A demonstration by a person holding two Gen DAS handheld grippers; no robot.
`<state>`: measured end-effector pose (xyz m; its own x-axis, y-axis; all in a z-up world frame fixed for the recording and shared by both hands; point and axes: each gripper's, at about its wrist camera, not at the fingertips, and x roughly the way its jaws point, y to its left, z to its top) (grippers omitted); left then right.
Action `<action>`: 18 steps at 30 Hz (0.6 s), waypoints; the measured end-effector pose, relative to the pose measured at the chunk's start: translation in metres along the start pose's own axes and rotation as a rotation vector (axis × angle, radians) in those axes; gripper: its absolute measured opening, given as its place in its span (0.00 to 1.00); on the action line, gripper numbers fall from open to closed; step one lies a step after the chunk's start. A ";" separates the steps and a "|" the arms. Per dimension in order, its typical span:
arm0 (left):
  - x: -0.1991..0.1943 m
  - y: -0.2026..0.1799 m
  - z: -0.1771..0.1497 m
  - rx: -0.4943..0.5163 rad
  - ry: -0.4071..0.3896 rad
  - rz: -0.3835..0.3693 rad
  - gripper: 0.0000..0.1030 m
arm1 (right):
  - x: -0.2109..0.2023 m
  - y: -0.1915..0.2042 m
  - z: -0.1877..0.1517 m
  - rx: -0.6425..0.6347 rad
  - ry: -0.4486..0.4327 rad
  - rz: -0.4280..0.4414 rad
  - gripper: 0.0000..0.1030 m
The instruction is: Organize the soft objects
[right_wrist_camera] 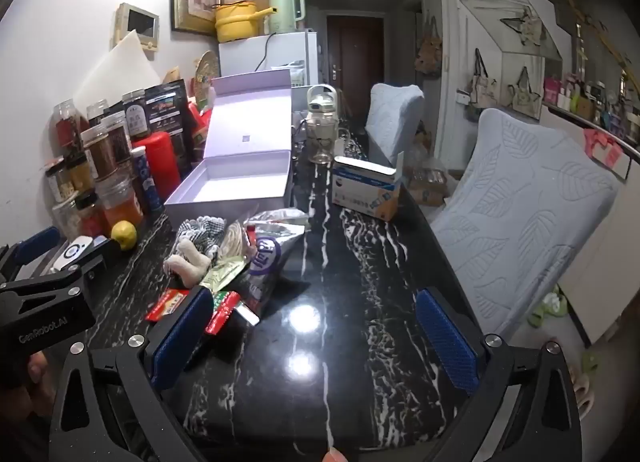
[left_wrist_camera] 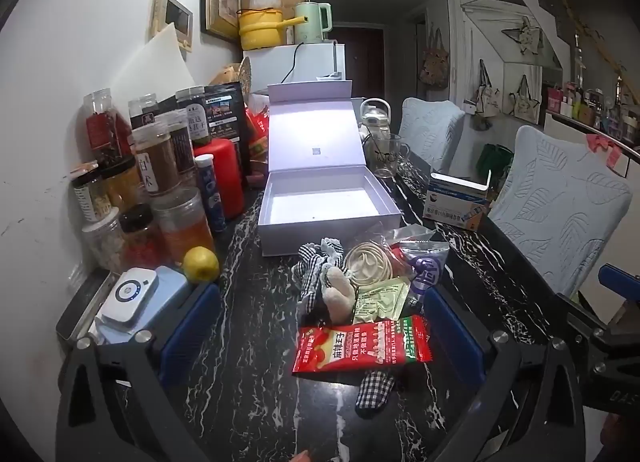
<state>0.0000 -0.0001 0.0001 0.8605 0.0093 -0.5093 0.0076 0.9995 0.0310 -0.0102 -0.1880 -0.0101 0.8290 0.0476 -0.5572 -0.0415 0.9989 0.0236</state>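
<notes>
soft pile: checked cloth (left_wrist_camera: pixel 316 266), plush toy (left_wrist_camera: pixel 338 294), snack packets (left_wrist_camera: pixel 360 344) on dark marble surface (left_wrist_camera: pixel 248 342) just before open white box (left_wrist_camera: pixel 320 197) | left hand-held gripper (left_wrist_camera: pixel 322 336) spread, straddling pile | right hand-held gripper (right_wrist_camera: pixel 314 336) spread, empty

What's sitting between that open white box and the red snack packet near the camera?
A small heap: checkered cloth, a beige plush toy, a coiled cream cord and a green sachet, seen best in the left wrist view.

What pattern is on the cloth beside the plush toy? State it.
Black-and-white gingham check on the cloth, beside the plush toy; clearest in the left wrist view.
</notes>
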 end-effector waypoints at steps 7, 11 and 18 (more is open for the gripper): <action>-0.004 -0.005 0.001 0.017 -0.014 0.011 1.00 | 0.000 0.001 0.000 -0.004 0.000 -0.003 1.00; -0.005 -0.002 0.001 -0.001 -0.006 -0.004 1.00 | -0.001 0.001 0.000 -0.005 0.000 -0.003 1.00; -0.006 0.006 0.000 -0.009 -0.010 -0.009 1.00 | -0.001 0.003 0.000 -0.008 -0.001 -0.003 1.00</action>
<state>-0.0055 0.0054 0.0034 0.8655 0.0001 -0.5009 0.0109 0.9998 0.0190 -0.0114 -0.1853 -0.0096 0.8297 0.0448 -0.5564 -0.0436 0.9989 0.0154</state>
